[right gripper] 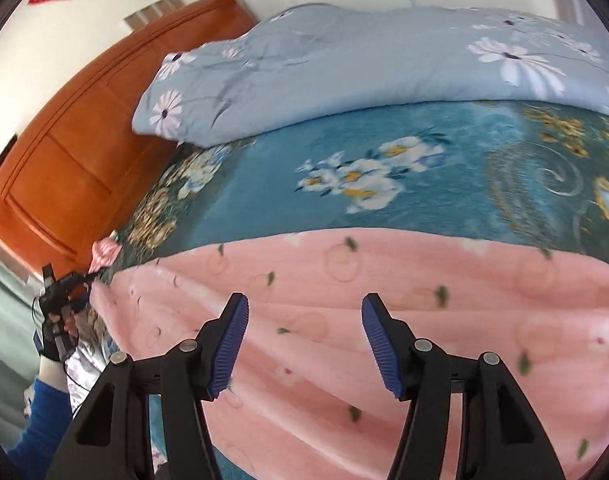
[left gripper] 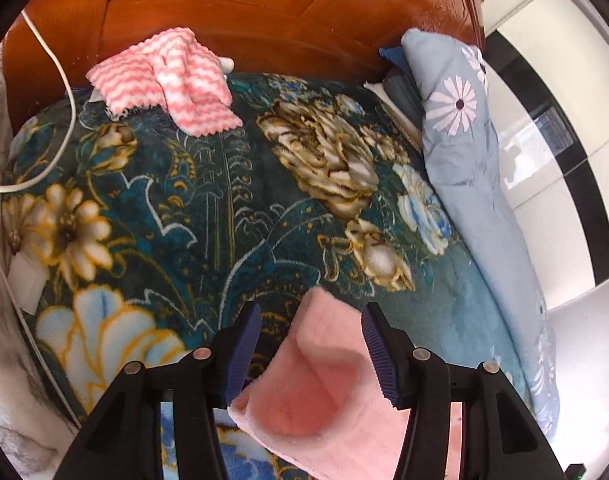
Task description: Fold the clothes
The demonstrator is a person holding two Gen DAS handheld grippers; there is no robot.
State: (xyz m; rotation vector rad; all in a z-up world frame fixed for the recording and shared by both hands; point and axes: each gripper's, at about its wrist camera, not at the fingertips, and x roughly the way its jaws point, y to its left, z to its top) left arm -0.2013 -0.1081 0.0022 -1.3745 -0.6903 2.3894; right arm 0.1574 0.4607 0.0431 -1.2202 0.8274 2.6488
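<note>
Pink garment spread on the bed, both grippers above it.

Left wrist view: the left gripper (left gripper: 310, 354) has its fingers spread, a raised fold of the pink garment (left gripper: 316, 392) between them, on the flowered blanket (left gripper: 208, 184) (a striped cloth (left gripper: 168, 80) lies near the headboard (left gripper: 264, 8)). Right wrist view: the right gripper (right gripper: 304, 348) hovers with fingers spread over the garment (right gripper: 384, 300); the quilt (right gripper: 344, 68) lies behind.

At the top of my left view stands an orange wooden headboard (left gripper: 264, 4), a white cable (left gripper: 60, 80) trailing down the left. A flowered teal blanket (left gripper: 224, 200) fills the middle, a pale blue quilt (left gripper: 464, 152) along its right edge.
</note>
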